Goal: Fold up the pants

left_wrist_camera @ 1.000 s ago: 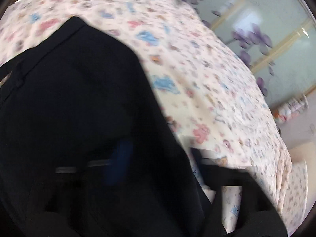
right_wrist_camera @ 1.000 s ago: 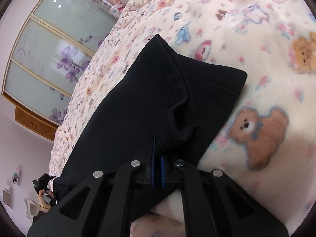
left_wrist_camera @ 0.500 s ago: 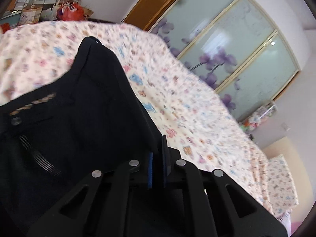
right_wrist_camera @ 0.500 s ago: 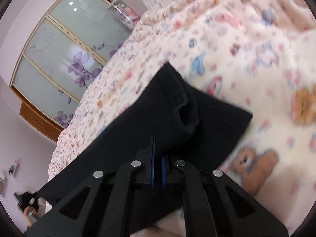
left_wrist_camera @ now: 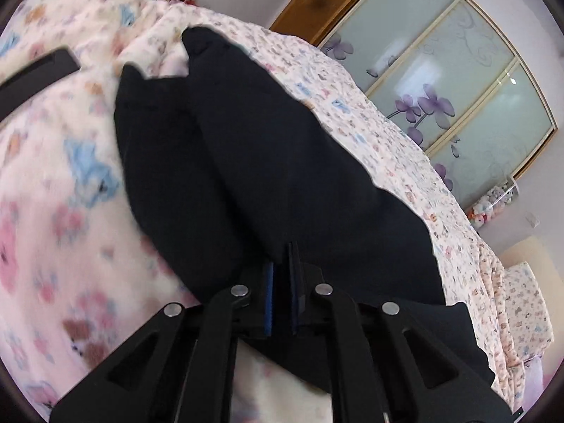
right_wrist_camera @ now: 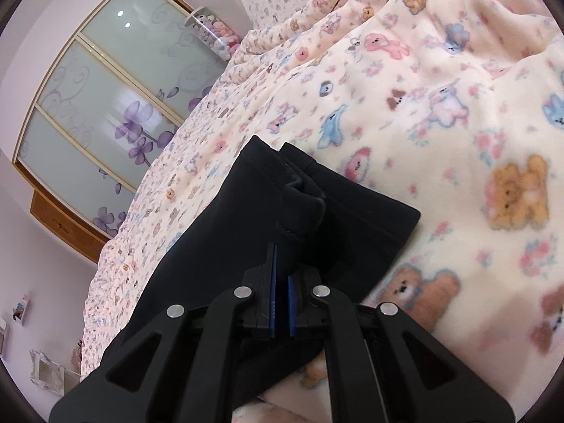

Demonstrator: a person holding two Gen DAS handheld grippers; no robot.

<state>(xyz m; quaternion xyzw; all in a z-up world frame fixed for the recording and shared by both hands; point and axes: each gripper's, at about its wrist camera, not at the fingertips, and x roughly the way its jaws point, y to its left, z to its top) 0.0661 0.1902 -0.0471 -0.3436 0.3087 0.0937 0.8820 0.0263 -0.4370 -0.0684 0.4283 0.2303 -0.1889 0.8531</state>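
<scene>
The left gripper [left_wrist_camera: 282,282] is clamped on the black pants [left_wrist_camera: 282,162], which lie across the patterned blanket [left_wrist_camera: 53,176]. The right gripper [right_wrist_camera: 281,282] pinches the hem end of the pants [right_wrist_camera: 282,211] on the blanket [right_wrist_camera: 458,141].

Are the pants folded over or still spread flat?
Folded over: the pants show two stacked layers with hem edges together on the blanket.

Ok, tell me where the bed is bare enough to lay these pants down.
Bare blanket lies beyond and right of the pants in the right wrist view, and left of them in the left wrist view. Between the pants and the wardrobe doors only a narrow strip of sheet shows.
</scene>
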